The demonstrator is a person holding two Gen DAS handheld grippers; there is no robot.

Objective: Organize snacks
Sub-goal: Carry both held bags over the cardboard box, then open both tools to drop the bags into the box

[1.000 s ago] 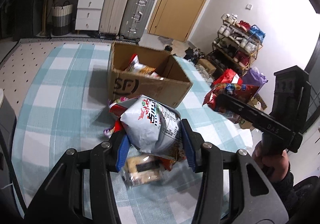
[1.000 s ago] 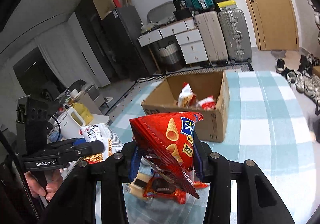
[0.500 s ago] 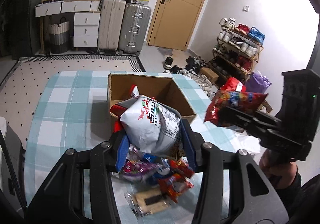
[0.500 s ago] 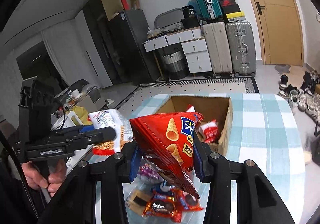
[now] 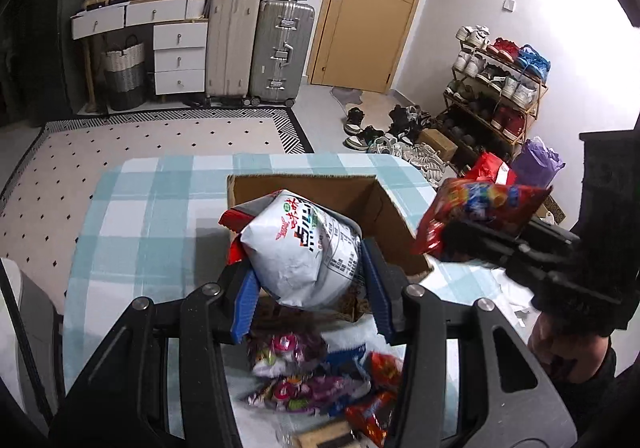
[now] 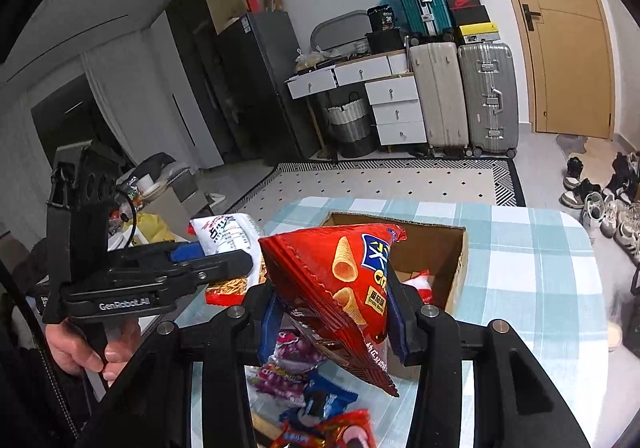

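Note:
My left gripper is shut on a white snack bag with red lettering, held in the air over the near wall of an open cardboard box. My right gripper is shut on a red bag of cone chips, also lifted, in front of the same box. The red bag and the right gripper show at the right of the left wrist view. The left gripper with its white bag shows at the left of the right wrist view. Several small snack packs lie on the table below.
The table wears a blue and white checked cloth. A few snacks lie inside the box. Beyond the table are a dotted rug, suitcases, white drawers, a wooden door and a shoe rack.
Both grippers have risen and moved toward the box with their bags. The loose snacks on the table have slid lower in both views, and more of the room shows behind.

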